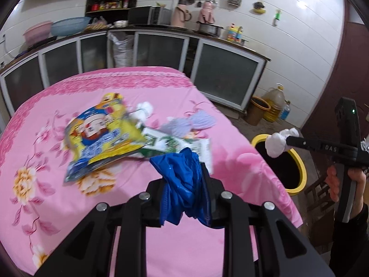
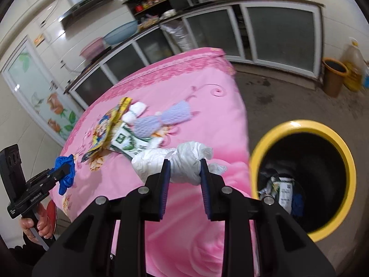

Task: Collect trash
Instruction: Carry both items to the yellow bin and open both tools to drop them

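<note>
**Holding trash beside the yellow bin**

Covering the surface (image 1: pixel 69 207) is a pink floral cloth, set in a kitchen with white tiled walls, glass-fronted cabinets (image 1: pixel 226 73) and a dark shelf of jars (image 1: pixel 110 2). A yellow-rimmed bin (image 2: pixel 302 180) stands on the floor just beside the surface's edge, with some scraps already lying inside it.

The left gripper (image 1: pixel 184 184) has its fingers clenched on a crumpled blue glove (image 1: pixel 182 180), held over the cloth, well apart from the bin. The right gripper (image 2: pixel 185 173) is clamped on a knotted white plastic wad (image 2: pixel 182 164), held over the surface's edge near the bin's rim.

Farther from the bin on the cloth lie a yellow-and-blue snack bag (image 1: pixel 101 133), a green-and-white wrapper (image 1: pixel 170 143), lilac foam netting (image 2: pixel 161 117) and small white wads (image 2: pixel 136 110).
</note>
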A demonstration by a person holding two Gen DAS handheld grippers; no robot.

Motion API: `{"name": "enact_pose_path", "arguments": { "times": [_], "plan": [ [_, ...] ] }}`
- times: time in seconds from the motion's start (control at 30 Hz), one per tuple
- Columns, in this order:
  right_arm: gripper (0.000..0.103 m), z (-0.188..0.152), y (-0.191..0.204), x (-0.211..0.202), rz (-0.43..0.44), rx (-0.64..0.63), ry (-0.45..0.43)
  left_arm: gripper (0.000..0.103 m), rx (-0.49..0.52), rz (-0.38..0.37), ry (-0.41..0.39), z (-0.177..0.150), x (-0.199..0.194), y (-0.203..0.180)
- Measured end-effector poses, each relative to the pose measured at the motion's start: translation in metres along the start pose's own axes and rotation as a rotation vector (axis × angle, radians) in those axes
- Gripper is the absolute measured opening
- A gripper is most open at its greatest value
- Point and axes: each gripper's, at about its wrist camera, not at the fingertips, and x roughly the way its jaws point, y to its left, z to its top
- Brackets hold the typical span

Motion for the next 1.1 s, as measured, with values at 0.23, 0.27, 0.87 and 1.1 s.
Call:
{"name": "enact_pose_path", "arguments": {
  "times": [0.23,0.27,0.87,1.1],
  "plan": [
    [0.025,-0.016,-0.042,-0.026,-0.064,0.079,-0.032,0.022,0.068,-0.051,0.011,0.015,0.022,-0.040],
    [0.025,-0.016,-0.046,-0.028,-0.076,0.088,-0.037,0.022,0.079,-0.066,0.019,0.018,0.027,-0.047],
    [0.025,-0.034,-0.117,-0.048,-0.202,0.214,-0.096,0.022,0.228,-0.179,0.027,0.045,0.072,-0.137],
    [0.025,-0.037,-0.133,-0.049,-0.255,0.228,-0.109,0.022,0.265,-0.210,0.037,0.050,0.089,-0.162]
  ]
}}
